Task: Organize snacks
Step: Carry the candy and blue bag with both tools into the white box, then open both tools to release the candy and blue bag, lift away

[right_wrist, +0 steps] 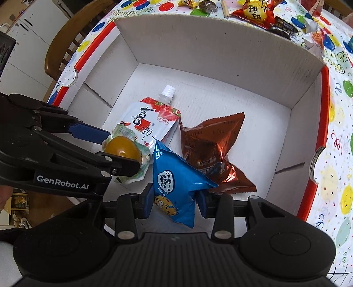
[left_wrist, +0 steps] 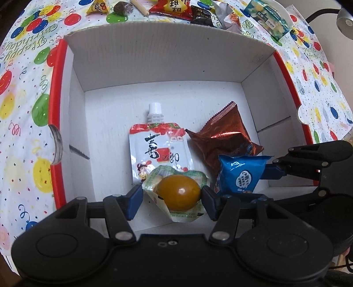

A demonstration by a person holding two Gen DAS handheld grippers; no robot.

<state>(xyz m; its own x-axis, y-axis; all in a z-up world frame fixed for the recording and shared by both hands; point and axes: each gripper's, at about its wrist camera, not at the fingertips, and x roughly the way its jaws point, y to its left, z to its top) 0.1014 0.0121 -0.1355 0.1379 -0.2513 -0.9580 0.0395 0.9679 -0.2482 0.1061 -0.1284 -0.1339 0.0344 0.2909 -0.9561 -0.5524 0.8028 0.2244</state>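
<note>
A white cardboard box [left_wrist: 154, 64] with a red rim sits open on the table. On its floor lie a white jelly pouch [left_wrist: 157, 145] with a screw cap and a brown foil packet [left_wrist: 222, 139]. My left gripper [left_wrist: 172, 202] is shut on a packaged brown egg [left_wrist: 179, 195], low over the box's near side. In the right wrist view that gripper [right_wrist: 122, 149] comes in from the left with the egg packet [right_wrist: 122, 150]. My right gripper [right_wrist: 175, 202] is shut on a blue snack packet [right_wrist: 174, 176], just right of the egg and over the brown foil packet [right_wrist: 211, 145].
Beyond the box's far wall, loose snacks lie on the balloon-print tablecloth [left_wrist: 28, 92]: a red packet [left_wrist: 171, 7], a yellow one [left_wrist: 97, 6], a dark one [left_wrist: 201, 14] and a green-white one [left_wrist: 267, 18]. A wooden chair [right_wrist: 61, 44] stands to the left.
</note>
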